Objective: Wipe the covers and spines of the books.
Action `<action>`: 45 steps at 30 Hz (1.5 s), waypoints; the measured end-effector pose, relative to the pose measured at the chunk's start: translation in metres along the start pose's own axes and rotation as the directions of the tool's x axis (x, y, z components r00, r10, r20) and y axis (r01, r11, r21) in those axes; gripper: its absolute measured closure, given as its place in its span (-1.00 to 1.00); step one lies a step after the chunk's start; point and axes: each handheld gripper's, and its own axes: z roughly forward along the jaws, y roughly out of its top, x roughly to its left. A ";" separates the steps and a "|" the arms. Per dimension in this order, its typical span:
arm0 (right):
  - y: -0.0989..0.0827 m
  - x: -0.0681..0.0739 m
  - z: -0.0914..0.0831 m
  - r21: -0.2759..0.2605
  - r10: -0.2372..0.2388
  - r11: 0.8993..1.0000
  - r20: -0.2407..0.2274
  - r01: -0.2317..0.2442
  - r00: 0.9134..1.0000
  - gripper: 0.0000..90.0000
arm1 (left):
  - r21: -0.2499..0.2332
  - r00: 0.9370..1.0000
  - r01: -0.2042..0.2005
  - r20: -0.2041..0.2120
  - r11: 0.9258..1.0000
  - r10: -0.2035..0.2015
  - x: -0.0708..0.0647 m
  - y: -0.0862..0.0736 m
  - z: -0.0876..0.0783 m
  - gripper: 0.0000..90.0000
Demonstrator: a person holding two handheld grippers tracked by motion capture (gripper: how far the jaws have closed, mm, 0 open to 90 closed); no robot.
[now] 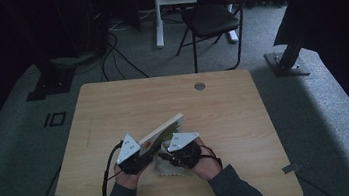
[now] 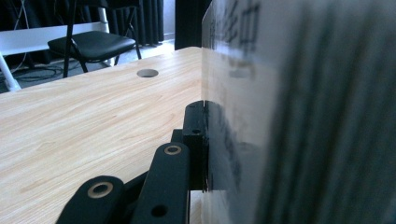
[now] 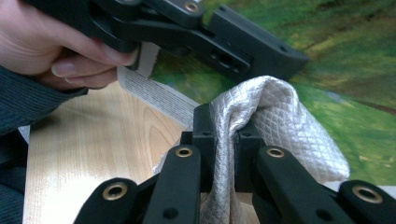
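Observation:
A book (image 1: 162, 131) with a green picture cover (image 3: 364, 93) stands tilted up on edge over the front middle of the wooden table (image 1: 127, 101). My left gripper (image 1: 143, 154) is shut on the book's near end. One black jaw presses flat on the cover (image 2: 280, 116), and the other is hidden behind the book. My left gripper (image 2: 208, 140) keeps the book raised. My right gripper (image 1: 170, 159) sits just right of it, shut on a fold of white quilted cloth (image 3: 280, 126). The cloth (image 1: 167, 168) bunches against the book's cover, under the left gripper (image 3: 233, 46).
A round cable hole (image 1: 199, 86) sits near the table's far edge. A black chair (image 1: 217, 14) and a white desk leg (image 1: 156, 14) stand beyond the table, with cables (image 1: 117, 54) on the carpet. Bare tabletop lies to the left, right and far side.

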 end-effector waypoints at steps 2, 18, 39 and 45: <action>0.000 0.000 0.000 -0.002 0.001 1.000 -0.004 -0.001 1.000 0.86 | 0.001 1.000 0.003 -0.002 1.000 -0.003 0.000 0.000 0.001 0.74; 0.002 0.002 0.003 -0.010 0.004 1.000 -0.028 -0.005 1.000 0.86 | -0.018 1.000 0.025 -0.008 1.000 -0.025 -0.001 0.006 0.013 0.74; 0.002 0.007 0.009 0.000 -0.002 1.000 -0.068 0.002 0.998 0.86 | -0.052 0.999 0.047 -0.016 0.998 -0.047 0.000 0.012 0.019 0.73; 0.000 0.009 0.012 0.015 -0.008 1.000 -0.081 0.009 0.997 0.86 | -0.062 0.998 0.053 -0.013 0.997 -0.054 0.001 0.014 0.020 0.73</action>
